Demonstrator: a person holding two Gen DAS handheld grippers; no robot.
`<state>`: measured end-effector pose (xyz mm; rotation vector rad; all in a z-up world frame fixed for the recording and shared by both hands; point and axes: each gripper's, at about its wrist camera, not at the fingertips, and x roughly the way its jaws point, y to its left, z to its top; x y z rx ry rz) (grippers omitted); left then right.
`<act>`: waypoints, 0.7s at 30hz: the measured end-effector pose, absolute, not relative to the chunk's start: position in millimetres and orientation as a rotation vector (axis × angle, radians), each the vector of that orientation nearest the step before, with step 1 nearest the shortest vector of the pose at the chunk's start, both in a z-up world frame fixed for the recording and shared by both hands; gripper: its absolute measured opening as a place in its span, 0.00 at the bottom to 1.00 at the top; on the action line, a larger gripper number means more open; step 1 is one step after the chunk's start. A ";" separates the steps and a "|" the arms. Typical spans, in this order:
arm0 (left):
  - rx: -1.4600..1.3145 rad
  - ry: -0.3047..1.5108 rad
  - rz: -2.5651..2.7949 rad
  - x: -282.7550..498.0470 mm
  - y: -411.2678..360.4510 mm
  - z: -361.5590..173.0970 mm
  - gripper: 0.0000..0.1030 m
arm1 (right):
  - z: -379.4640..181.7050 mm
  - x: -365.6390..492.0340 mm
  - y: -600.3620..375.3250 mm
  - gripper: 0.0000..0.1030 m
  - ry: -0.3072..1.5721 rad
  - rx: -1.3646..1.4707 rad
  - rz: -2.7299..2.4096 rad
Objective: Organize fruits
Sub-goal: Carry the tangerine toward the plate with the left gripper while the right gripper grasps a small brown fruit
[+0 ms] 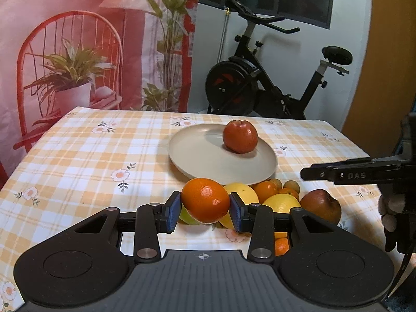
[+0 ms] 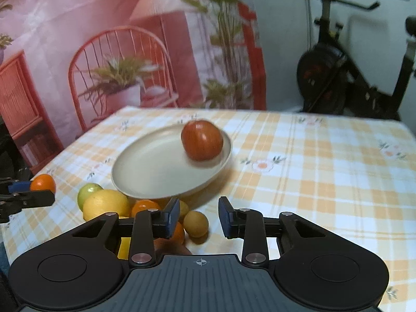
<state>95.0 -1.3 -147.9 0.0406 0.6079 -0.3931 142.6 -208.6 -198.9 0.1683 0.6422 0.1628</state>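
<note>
A: From the left wrist, what do you see?

B: The left hand-held gripper [image 1: 205, 208] is clamped on an orange [image 1: 205, 199], both blue pads pressed to its sides, lifted above the fruit pile [image 1: 280, 200] on the bench [image 1: 78, 156]. Behind it sits a plate [image 1: 202, 156] with a red apple [image 1: 240, 136] on it. Another apple [image 1: 322, 205] lies at the right of the pile.

A: And the right wrist?

B: Blurred. The right hand-held gripper [image 2: 199, 217] has its jaws apart with nothing between them, over the bench just right of the pile. A small yellow fruit [image 2: 195, 223] lies near its left finger. The plate [image 2: 145, 171] with the apple [image 2: 202, 140] is beyond. At the left edge, the other gripper holds the orange [image 2: 43, 182].
</note>
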 end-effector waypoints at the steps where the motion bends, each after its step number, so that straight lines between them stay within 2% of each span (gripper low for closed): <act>1: 0.038 0.611 -0.391 96.4 -0.9 -149.0 0.41 | -202.4 147.4 -208.5 0.29 0.661 0.172 0.165; 10: 0.014 0.628 -0.387 102.6 3.5 -152.7 0.41 | -224.0 171.9 -219.1 0.29 0.768 0.334 0.177; 12: 0.007 0.633 -0.387 104.2 3.9 -153.9 0.41 | -226.8 174.8 -224.5 0.25 0.786 0.392 0.181; 13: 0.005 0.634 -0.388 105.0 4.0 -154.2 0.41 | -228.1 175.3 -226.9 0.23 0.791 0.421 0.188; 21: 0.013 0.637 -0.399 113.6 2.2 -154.0 0.41 | -229.2 174.6 -237.1 0.22 0.779 0.531 0.177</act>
